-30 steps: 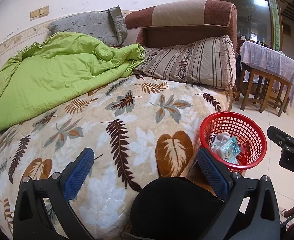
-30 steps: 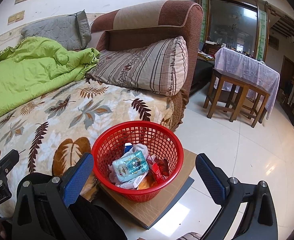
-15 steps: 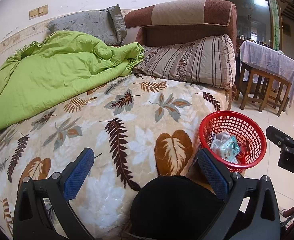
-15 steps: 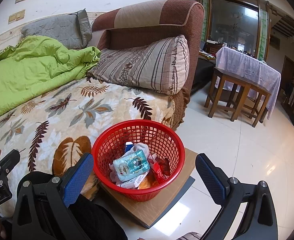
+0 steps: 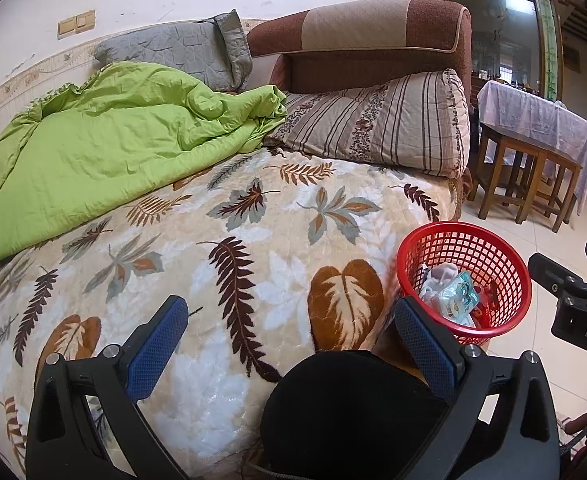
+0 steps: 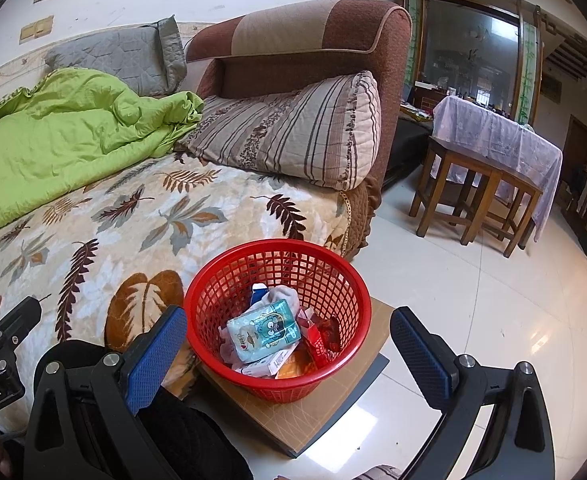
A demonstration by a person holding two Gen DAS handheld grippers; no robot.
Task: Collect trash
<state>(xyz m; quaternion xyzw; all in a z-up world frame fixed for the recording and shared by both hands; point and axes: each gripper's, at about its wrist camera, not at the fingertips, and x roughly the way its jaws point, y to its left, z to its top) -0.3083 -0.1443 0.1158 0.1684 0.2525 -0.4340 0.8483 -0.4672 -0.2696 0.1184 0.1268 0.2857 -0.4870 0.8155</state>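
Note:
A red mesh basket [image 6: 349,288] [image 5: 505,260] stands on a brown board [image 6: 345,404] on the floor beside the bed. It holds several pieces of trash: a light-blue tissue pack [image 6: 263,330] [image 5: 459,296], crumpled white paper, red wrappers and a small white box. My right gripper [image 6: 287,344] hovers just above and in front of the basket, open, with nothing between its blue pads. My left gripper [image 5: 289,332] is open over the near edge of the leaf-patterned blanket [image 5: 221,264], holding nothing. No loose trash shows on the bed.
A green quilt [image 5: 93,152], a grey pillow [image 5: 181,52] and a striped pillow [image 5: 377,128] lie at the head of the bed by a brown headboard [image 5: 373,36]. Wooden stools and a cloth-covered table [image 6: 489,140] stand on the tiled floor to the right. A person's dark-clothed knee [image 5: 353,412] is below.
Both views have drifted slightly; the basket now sits a touch lower and nearer in the right wrist view. Both grippers stay open, and nothing was picked up or dropped.

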